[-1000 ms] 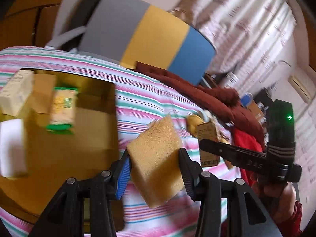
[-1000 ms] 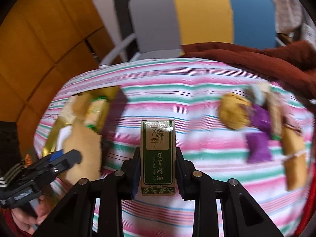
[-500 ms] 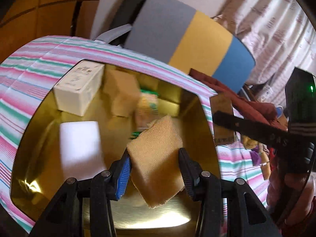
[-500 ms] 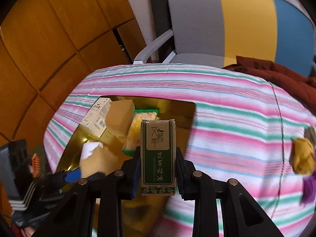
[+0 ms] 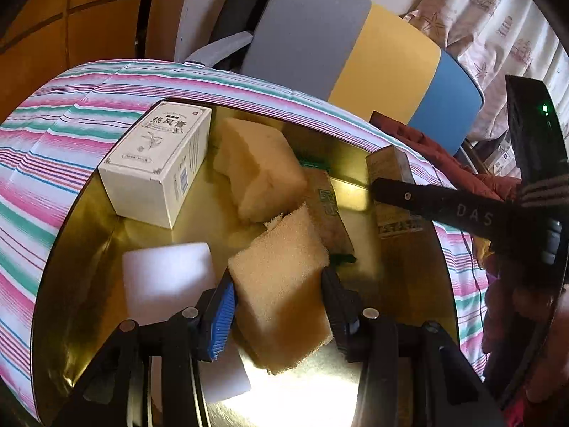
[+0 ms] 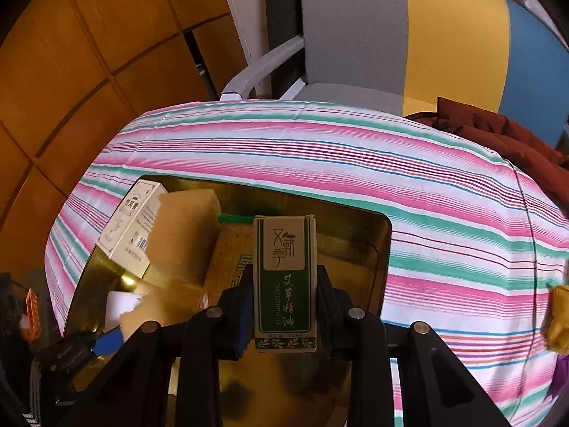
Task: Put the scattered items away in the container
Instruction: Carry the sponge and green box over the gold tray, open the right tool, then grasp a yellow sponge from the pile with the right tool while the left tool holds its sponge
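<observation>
My left gripper (image 5: 279, 293) is shut on a tan sponge (image 5: 284, 284) and holds it over the gold tray (image 5: 89, 235). In the tray lie a white box (image 5: 160, 163), a pale sponge (image 5: 256, 167), a white block (image 5: 167, 277) and a green-edged packet (image 5: 329, 210). My right gripper (image 6: 284, 306) is shut on a green essential-oil box (image 6: 284, 281), above the tray (image 6: 377, 249) near its right side. That box (image 5: 391, 192) and the right gripper also show in the left wrist view.
The tray sits on a pink and green striped tablecloth (image 6: 355, 163). A grey, yellow and blue chair (image 6: 391, 35) stands behind the table with a dark red garment (image 6: 498, 131) on it. A yellow item (image 6: 560, 320) lies at the right edge of the cloth.
Both grippers moved left from over the cloth to above the tray, each still holding its item. The left gripper has come lower and nearer the tray's contents.
</observation>
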### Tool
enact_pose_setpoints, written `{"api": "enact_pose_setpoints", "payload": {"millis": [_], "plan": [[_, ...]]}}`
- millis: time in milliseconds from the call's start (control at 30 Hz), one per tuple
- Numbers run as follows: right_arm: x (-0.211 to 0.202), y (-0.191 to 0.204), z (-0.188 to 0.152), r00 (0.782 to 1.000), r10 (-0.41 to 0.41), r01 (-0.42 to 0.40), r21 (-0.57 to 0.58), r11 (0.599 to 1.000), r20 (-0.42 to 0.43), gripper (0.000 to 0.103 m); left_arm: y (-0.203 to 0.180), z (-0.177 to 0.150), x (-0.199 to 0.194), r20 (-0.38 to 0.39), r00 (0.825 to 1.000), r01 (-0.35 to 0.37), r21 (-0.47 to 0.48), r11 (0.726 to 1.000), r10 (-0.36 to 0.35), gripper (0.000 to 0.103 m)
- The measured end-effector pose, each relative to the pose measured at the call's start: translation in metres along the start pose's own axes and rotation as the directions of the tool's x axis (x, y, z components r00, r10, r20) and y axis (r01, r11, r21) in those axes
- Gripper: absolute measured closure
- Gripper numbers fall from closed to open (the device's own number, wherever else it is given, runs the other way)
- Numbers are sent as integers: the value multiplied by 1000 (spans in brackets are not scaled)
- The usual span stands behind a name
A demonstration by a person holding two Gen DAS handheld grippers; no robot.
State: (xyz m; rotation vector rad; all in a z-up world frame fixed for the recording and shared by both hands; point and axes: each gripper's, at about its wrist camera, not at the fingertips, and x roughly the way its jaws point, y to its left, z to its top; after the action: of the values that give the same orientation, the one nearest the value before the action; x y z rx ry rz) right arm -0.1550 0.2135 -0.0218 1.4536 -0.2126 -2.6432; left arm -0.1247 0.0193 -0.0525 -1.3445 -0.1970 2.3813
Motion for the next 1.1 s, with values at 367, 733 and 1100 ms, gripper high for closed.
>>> {"api": "enact_pose_setpoints", "payload": {"millis": [367, 733, 1100], "plan": [[-39, 2, -12, 994, 32, -31, -8, 999, 102, 43, 18, 4, -6, -15, 998, -55, -101, 993, 53, 36], [-109, -34, -53, 976, -12, 18, -29, 999, 217, 40, -5, -12, -47, 142, 989, 57, -196, 979, -29, 35], [-161, -157, -121, 949, -249, 240, 71, 968, 192, 34, -100, -22, -46, 135, 967, 220, -12, 975, -217, 35]]}}
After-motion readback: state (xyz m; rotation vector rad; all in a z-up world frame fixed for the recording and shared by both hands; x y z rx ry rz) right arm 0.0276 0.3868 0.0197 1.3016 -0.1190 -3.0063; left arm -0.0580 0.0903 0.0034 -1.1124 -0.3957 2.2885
